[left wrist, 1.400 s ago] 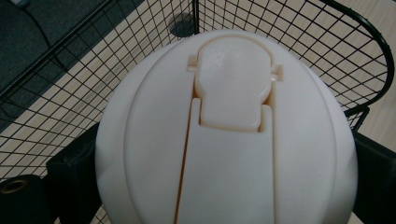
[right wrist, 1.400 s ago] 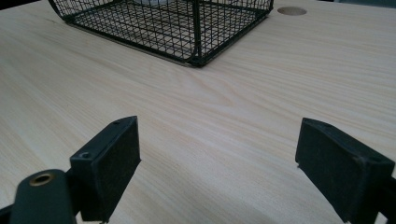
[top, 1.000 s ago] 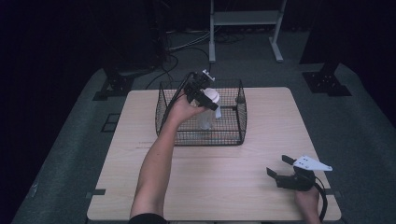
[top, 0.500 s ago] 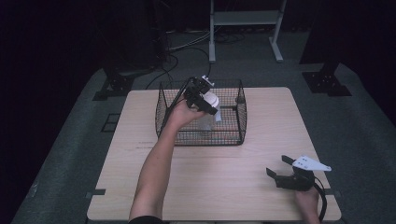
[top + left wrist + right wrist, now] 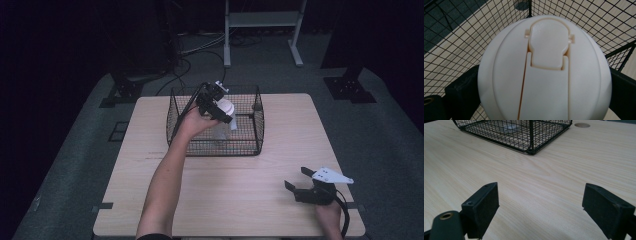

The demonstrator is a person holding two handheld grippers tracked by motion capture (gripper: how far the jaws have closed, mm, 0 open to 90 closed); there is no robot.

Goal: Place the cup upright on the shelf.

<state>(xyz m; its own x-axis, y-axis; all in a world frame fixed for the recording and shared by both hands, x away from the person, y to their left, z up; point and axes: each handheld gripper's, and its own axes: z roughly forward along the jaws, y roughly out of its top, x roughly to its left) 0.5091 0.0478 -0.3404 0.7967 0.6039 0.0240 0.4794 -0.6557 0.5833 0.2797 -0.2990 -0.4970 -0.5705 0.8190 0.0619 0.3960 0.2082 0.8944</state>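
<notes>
Upper centre of the high view: left gripper [image 5: 223,114] clamps a white-lidded bottle [image 5: 221,124], upright inside the wire basket [image 5: 250,145]. Lower right: right gripper [image 5: 296,181] rests on the table [image 5: 240,185], jaws wide apart, holding nothing.

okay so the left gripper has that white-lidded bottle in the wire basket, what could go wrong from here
The left gripper clamps the bottle only around its rounded white lid, so the clear body below might swing or slip free. The wire basket walls stand close around it, so the bottle could catch the mesh. The right gripper rests open, well away from the basket, too far to steady it.
</notes>
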